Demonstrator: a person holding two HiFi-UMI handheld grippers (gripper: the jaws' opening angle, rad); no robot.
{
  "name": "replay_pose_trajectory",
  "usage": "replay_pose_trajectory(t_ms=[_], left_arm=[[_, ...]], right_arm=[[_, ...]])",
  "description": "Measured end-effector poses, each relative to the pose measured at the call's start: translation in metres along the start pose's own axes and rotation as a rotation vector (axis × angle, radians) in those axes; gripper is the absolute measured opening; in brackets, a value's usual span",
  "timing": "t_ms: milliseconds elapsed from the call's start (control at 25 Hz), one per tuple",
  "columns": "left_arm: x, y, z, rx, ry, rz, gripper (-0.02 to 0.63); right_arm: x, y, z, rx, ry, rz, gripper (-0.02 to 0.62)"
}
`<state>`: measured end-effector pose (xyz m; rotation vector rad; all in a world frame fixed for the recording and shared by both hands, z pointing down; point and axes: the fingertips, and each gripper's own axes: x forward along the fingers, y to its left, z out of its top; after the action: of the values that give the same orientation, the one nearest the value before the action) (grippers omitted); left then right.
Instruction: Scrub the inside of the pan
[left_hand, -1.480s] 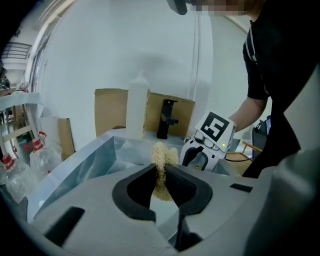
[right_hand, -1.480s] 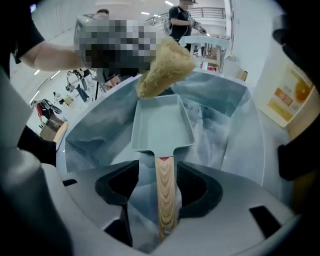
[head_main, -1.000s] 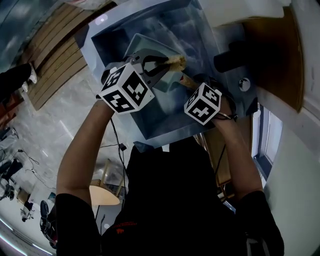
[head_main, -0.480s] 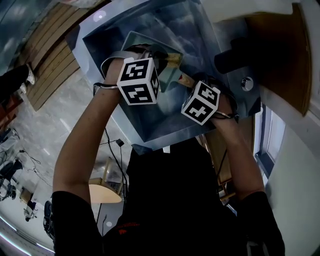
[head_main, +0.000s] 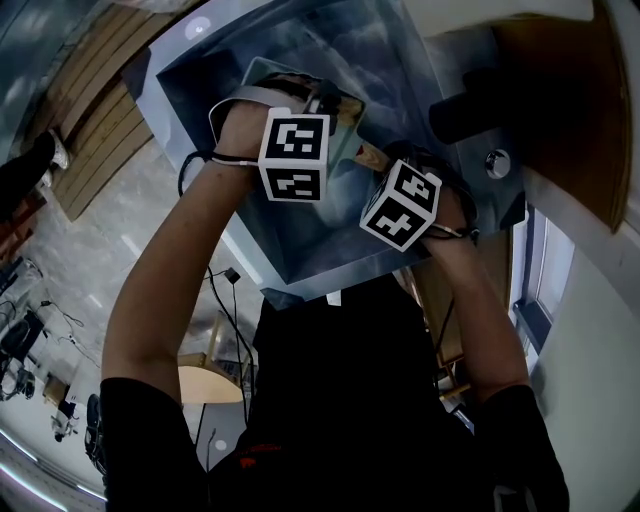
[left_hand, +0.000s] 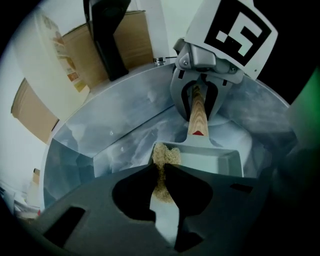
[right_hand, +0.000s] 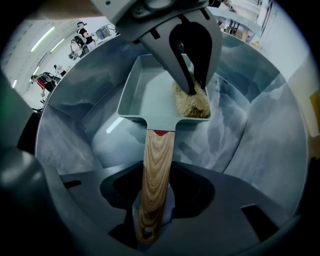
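Note:
A square pale-grey pan (right_hand: 150, 95) with a wooden handle (right_hand: 155, 175) lies inside the steel sink (right_hand: 260, 130). My right gripper (right_hand: 152, 200) points down. Its jaws have just been closing and now grip the handle between them. A tan scrubber (right_hand: 191, 104) is pinched in my left gripper (right_hand: 190, 87), which is shut on it and presses it into the pan's right corner by the rim. In the left gripper view the scrubber (left_hand: 162, 170) sits between the jaws over the pan (left_hand: 210, 160), with the right gripper (left_hand: 200, 100) opposite. In the head view the pan (head_main: 262, 78) is mostly hidden by both hands.
The sink's steep steel walls (head_main: 190, 90) close in around the pan. A dark tap (head_main: 470, 110) and a wooden counter (head_main: 555, 110) lie to the right. Cardboard boxes (left_hand: 75, 55) stand behind the sink.
My left gripper has dropped and rolled, bringing the scrubber down into the pan. The right gripper stays in place on the handle.

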<state>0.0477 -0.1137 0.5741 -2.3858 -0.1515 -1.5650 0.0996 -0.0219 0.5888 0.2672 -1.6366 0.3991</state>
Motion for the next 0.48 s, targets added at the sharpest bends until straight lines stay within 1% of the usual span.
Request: replay_pose_trajectory(t_ms=[120, 200, 360, 480], left_arm=[[0.0019, 0.0014, 0.0001, 0.055, 0.018, 0.018, 0.063], [0.0025, 0.0012, 0.0000, 0.076, 0.020, 0.024, 0.061], [0.0016, -0.0010, -0.0001, 0.076, 0.020, 0.019, 0.058], [-0.0003, -0.0066, 0.0007, 0.085, 0.025, -0.001, 0.057]], right_arm=[[0.0002, -0.0004, -0.0003, -0.001, 0.002, 0.001, 0.158], [0.0006, -0.0003, -0.0013, 0.000, 0.005, 0.002, 0.157], [-0.0010, -0.0003, 0.0014, 0.004, -0.002, 0.003, 0.156], [-0.0021, -0.0010, 0.0033, 0.006, -0.008, 0.002, 0.156]])
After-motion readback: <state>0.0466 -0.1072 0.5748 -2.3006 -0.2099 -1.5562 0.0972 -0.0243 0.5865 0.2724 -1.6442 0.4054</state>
